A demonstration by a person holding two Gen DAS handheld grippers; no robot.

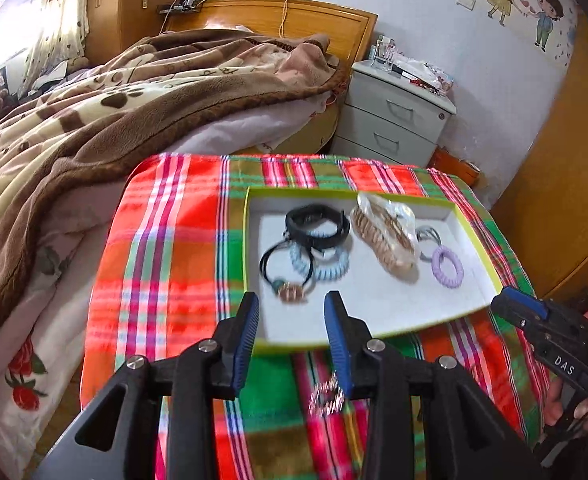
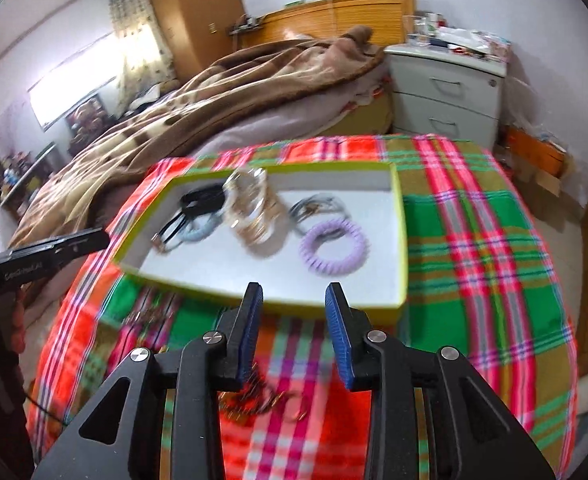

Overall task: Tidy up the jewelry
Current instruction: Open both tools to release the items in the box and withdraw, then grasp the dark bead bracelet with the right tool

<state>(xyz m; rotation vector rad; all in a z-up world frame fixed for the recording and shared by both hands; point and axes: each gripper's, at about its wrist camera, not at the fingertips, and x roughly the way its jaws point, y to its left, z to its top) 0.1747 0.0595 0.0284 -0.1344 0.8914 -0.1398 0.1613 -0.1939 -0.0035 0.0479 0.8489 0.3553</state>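
A shallow box with a lime-green rim lies on a plaid cloth. In it are a black band, pale blue coil ties, a black tie with a charm, a bagged gold bracelet, grey ties and a purple coil tie. My left gripper is open above the box's near edge; a blurred silver chain lies on the cloth below it. My right gripper is open before the box; a tangle of chains lies under it.
The plaid cloth covers a small table. A bed with a brown blanket is behind and left. A white nightstand stands at the back. The right gripper's body shows at the left view's right edge.
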